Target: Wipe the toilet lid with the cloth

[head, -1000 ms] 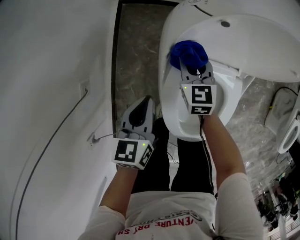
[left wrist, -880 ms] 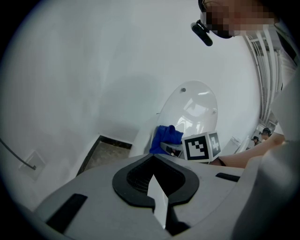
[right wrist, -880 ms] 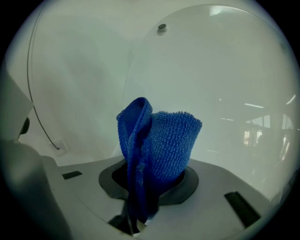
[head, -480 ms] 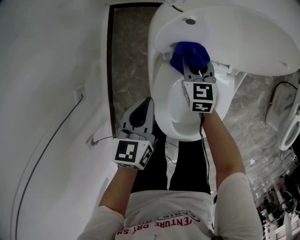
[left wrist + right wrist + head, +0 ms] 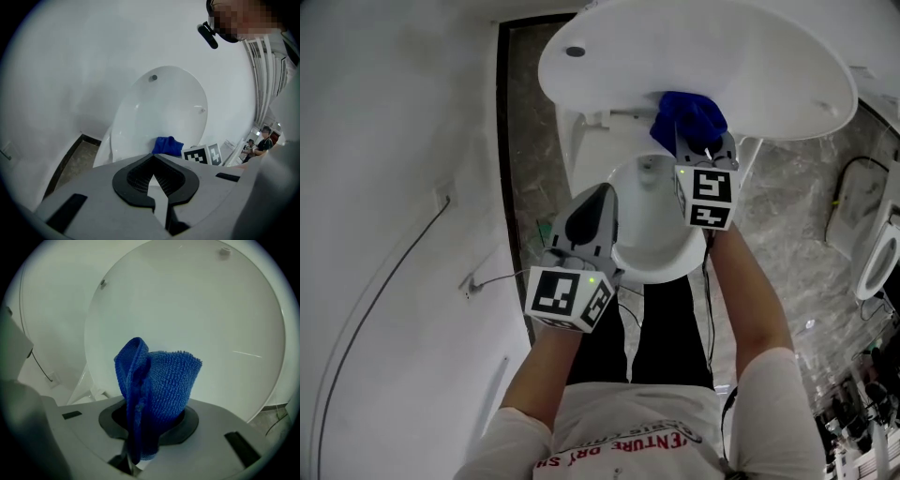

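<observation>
Got right tool (image 5: 140,446) clamped on bunched blue cloth (image 5: 157,390), at raised lid (image 5: 201,310) just ahead, left tool (image 5: 157,187) closed empty; likely soft, light, floppy, so pinch a thick fold.

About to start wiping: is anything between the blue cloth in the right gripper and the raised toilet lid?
Nothing visible: the blue microfibre cloth in the right gripper faces the bare white toilet lid directly.
</observation>
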`<move>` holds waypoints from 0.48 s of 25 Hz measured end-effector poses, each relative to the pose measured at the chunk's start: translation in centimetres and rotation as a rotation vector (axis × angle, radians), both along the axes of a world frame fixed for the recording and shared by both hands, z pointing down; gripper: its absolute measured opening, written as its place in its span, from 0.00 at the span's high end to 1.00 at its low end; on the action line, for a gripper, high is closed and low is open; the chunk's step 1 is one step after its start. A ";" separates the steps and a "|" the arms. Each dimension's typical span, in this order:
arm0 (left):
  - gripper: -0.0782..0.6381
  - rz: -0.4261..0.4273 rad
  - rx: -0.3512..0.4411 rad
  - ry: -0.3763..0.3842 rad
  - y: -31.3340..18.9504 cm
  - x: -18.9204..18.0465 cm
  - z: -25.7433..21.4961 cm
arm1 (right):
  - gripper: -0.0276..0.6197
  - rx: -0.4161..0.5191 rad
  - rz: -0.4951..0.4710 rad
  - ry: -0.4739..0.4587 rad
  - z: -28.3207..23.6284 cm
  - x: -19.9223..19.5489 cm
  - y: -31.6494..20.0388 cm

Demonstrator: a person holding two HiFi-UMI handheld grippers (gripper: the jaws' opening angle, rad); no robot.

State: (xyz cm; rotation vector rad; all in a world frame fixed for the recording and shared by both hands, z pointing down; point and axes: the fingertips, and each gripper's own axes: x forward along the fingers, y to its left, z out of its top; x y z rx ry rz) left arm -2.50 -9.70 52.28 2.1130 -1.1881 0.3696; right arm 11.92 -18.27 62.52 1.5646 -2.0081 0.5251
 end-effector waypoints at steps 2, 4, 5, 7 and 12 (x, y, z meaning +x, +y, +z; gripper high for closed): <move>0.88 0.003 -0.001 -0.004 0.4 1.0 0.0 | 0.81 -0.005 0.015 0.000 -0.1 1.4 0.4; 0.88 0.011 -0.010 -0.011 1.0 2.1 0.3 | 0.81 -0.018 0.046 -0.017 -0.1 3.2 0.9; 0.88 0.015 -0.015 -0.017 1.3 2.6 0.4 | 0.81 -0.028 0.065 -0.026 0.0 4.3 1.2; 0.88 0.020 -0.020 -0.026 1.8 3.6 0.4 | 0.81 -0.048 0.096 -0.022 0.1 6.4 1.9; 0.88 0.020 -0.009 -0.032 2.6 5.9 0.2 | 0.81 -0.077 0.154 -0.009 0.0 10.7 3.9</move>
